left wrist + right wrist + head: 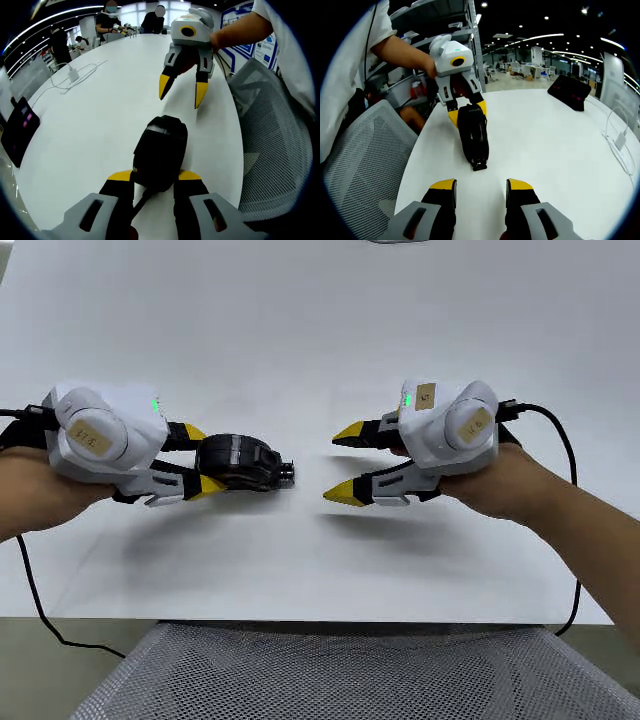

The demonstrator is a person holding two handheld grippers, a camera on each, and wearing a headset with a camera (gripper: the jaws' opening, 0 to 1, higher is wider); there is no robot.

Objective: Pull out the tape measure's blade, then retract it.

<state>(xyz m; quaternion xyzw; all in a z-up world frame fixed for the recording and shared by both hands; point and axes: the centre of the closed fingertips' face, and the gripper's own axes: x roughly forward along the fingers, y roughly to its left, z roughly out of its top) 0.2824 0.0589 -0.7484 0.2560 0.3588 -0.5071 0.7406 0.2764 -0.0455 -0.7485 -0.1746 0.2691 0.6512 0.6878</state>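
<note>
— What is the biggest thing here?
— The white table point(320, 330). The tape measure point(240, 462) is low over it, close to the person's edge. I cannot tell whether it rests on the top or is held just clear. Bare table runs on far beyond the tape measure.

— And next in size?
— A grey mesh chair point(340, 670), on the person's side of the tape measure, past the table edge.

— The grippers?
— Both are white with black jaws and yellow tips, each held in a hand. The left gripper point(203, 458) is at the rear of the tape measure. Its jaws pinch the black case from either side, with the yellow tips pressed on its flanks.

— The other one?
— The right gripper point(337, 467) faces the tape measure's mouth, near it but apart, with table showing between. Its jaws stand spread, with nothing between them.

— Anything smaller?
— In the left gripper view, a dark flat device point(20, 127) lies well apart from the tape measure, off to one side. A white charger point(73, 75) with its cord lies farther off than that. A black cable point(560, 440) leaves the right gripper on the side turned away from the tape measure.

— And the tape measure itself?
— It has a rounded black case with a grey band across it. Its mouth points at the right gripper.

— The smallest thing?
— The end hook point(287, 473), sitting right at the tape measure's mouth and touching neither of the right gripper's tips.
</note>
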